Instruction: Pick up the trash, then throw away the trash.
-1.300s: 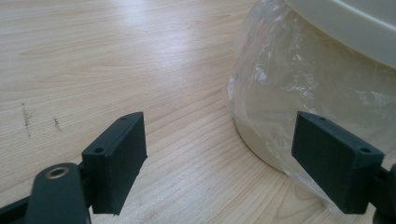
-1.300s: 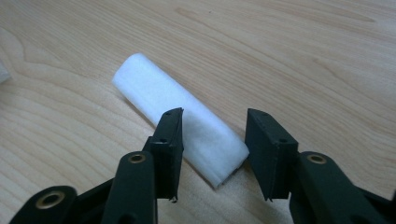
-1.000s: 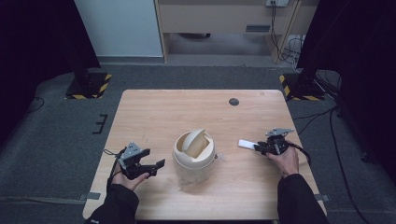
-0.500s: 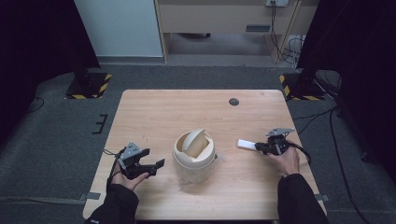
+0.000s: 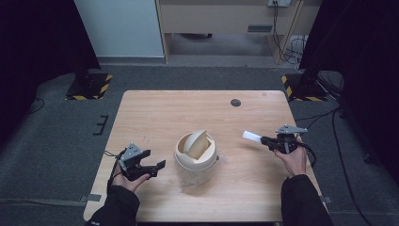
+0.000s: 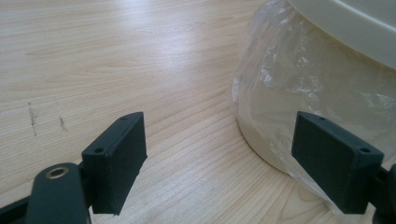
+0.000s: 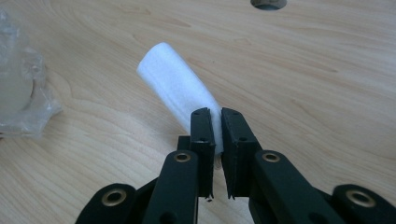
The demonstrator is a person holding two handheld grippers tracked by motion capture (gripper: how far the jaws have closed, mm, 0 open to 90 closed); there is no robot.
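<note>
My right gripper has its jaws clamped on the near end of a white, curled strip of soft foam, which sticks out ahead of the fingertips, above the wooden table. It looks very light and squashy, so I judge a gentle grip near the end is enough; harder pressure would crush it. My left gripper has its jaws wide apart, with the cream plastic swing-lid bin and its clear liner just beyond the right finger.
</note>
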